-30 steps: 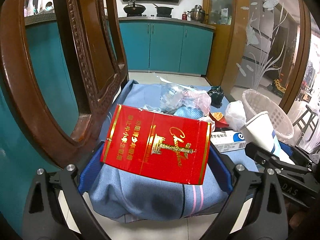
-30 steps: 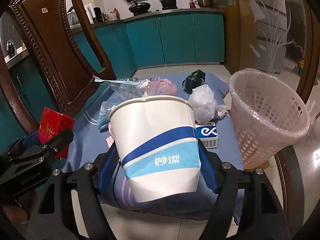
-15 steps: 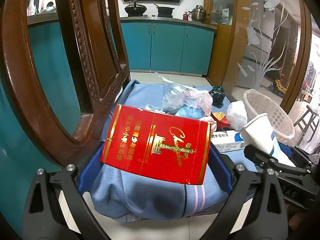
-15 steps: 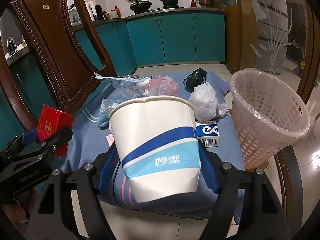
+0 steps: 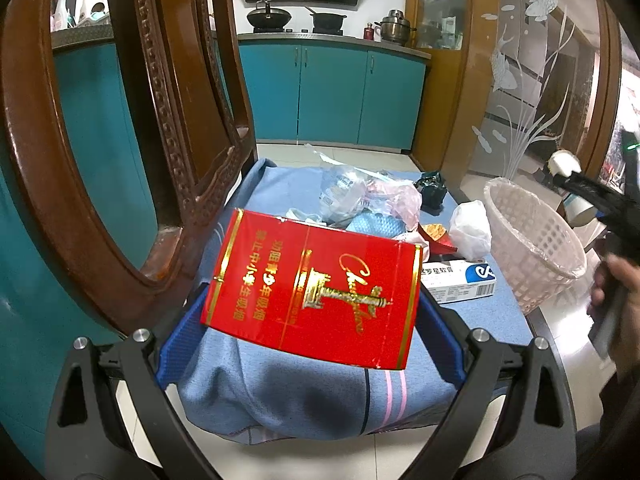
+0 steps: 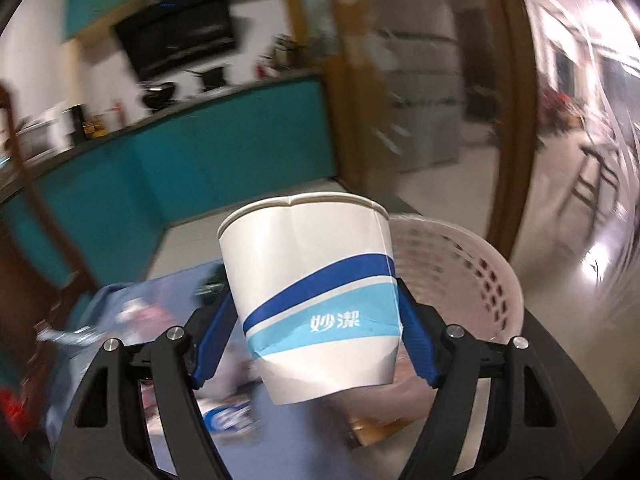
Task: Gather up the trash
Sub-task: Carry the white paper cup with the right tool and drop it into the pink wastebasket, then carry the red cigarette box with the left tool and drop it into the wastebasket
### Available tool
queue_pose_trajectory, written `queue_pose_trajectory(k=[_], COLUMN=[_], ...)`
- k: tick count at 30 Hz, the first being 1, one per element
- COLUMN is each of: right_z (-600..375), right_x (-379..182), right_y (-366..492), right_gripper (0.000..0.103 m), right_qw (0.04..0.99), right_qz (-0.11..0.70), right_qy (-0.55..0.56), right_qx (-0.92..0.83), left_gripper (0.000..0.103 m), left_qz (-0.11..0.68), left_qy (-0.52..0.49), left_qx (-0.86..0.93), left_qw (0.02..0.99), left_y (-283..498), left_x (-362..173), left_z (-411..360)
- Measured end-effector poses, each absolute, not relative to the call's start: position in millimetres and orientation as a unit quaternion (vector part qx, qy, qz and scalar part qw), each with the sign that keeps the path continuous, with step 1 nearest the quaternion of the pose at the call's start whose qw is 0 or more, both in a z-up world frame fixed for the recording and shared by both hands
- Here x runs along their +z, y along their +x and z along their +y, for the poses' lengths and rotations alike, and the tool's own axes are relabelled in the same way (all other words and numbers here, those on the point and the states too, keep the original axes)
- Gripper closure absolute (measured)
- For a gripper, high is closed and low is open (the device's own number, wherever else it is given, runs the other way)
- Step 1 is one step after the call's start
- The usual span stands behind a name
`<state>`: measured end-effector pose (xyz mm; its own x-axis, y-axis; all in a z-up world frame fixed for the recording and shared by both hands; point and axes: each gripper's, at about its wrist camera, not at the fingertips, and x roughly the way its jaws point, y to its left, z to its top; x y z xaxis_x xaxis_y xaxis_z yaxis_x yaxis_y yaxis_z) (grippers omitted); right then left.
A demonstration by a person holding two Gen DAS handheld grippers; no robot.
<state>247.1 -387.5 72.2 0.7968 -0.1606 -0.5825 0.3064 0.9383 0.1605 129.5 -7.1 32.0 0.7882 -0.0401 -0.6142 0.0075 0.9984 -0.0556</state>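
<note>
Change: the right gripper [image 6: 316, 316] has swung the cup [image 6: 310, 284] away from the pile and over to the basket [image 6: 472, 280]; the room looks smeared in its view, so it is moving fast
Red box: it sits just where it was, and the left gripper [image 5: 312, 292] has not moved
Right tongs: about two thirds open, both blue pads pressed on the sides of the cup
Left tongs: wide open but full, the pads squeezing the red box [image 5: 312, 292] from both sides, above the blue cloth [image 5: 304, 400]
What it means: I think the cup is about to drop in the basket, and the red box goes next
Left view only: more trash still on the cloth, a white bag [image 5: 470, 226], a clear wrapper [image 5: 360, 196], a blue and white box [image 5: 460, 280], plus a hand [image 5: 612, 280] on the other tool
Right view only: the cup rim is dented, and the basket is right behind the cup
</note>
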Motion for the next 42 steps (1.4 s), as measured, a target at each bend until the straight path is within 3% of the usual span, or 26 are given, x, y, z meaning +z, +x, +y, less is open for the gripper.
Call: queue_pose_trajectory(k=[12, 14, 20, 23, 32, 42], right_z=[-427.7, -419.8, -378.7, -350.1, -275.4, -292.2], right_x=[43.7, 44.5, 101.2, 120.1, 108.2, 117.8], right_y=[277.6, 275.7, 215.8, 162.5, 148.2, 142.8], right_gripper=[0.026, 0.014, 0.003, 0.003, 0.003, 0.003], right_qw=[0.92, 0.921, 0.963, 0.976, 0.985, 0.986], right_qz=[0.324, 0.323, 0.203, 0.128, 0.164, 0.13], right_qy=[0.142, 0.13, 0.119, 0.134, 0.039, 0.08], right_qx=[-0.167, -0.173, -0.134, -0.112, -0.04, -0.063], left_gripper=[0.008, 0.008, 0.008, 0.008, 0.008, 0.008], left_qz=[0.326, 0.325, 0.326, 0.327, 0.326, 0.326], left_qy=[-0.026, -0.023, -0.024, -0.025, -0.023, -0.022], left_qx=[-0.009, -0.009, -0.009, -0.009, -0.008, -0.012], left_qw=[0.945, 0.945, 0.945, 0.945, 0.945, 0.945], left_y=[131.2, 130.7, 130.5, 130.5, 129.2, 127.2], left_x=[31.4, 31.4, 31.6, 31.3, 31.2, 29.6], left_z=[-6.1, -7.4, -6.0, -6.1, -6.0, -9.6])
